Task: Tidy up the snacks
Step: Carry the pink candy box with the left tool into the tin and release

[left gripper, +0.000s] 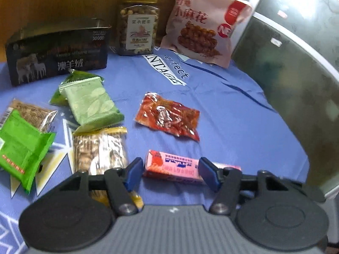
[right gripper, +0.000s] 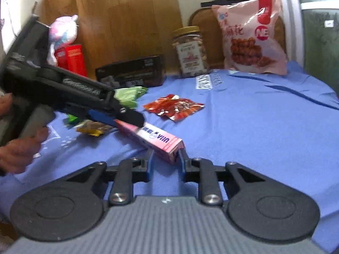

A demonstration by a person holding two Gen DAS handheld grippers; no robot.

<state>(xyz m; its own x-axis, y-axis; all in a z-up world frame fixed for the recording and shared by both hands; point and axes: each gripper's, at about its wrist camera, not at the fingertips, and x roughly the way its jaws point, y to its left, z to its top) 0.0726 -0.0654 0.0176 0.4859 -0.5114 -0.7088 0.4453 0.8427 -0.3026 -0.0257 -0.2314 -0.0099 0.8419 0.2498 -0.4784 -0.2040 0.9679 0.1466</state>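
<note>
presently both grippers are at one pink candy box [left gripper: 180, 167], which lies on the blue cloth [left gripper: 233, 116] near its front edge. left gripper [left gripper: 169, 172]: jaws apart, straddling the box's left part; the right pad overlaps the box in view, the left pad stands clear of its end, no clamp visible. right gripper [right gripper: 166, 160]: jaws drawn in on the box's near end, one pad to each side; the box looks pinched, though blur hides the contact.

elsewhere on the cloth: a red foil packet [left gripper: 169, 116] just beyond the box; green packets [left gripper: 91, 101] and a clear nut packet [left gripper: 99, 150] to the left. along the back edge stand a black carton [left gripper: 57, 50], a jar of nuts [left gripper: 137, 25] and a large pink bag [left gripper: 203, 25], upright. a hand [right gripper: 19, 150] grips the left tool's handle in the right wrist view.
</note>
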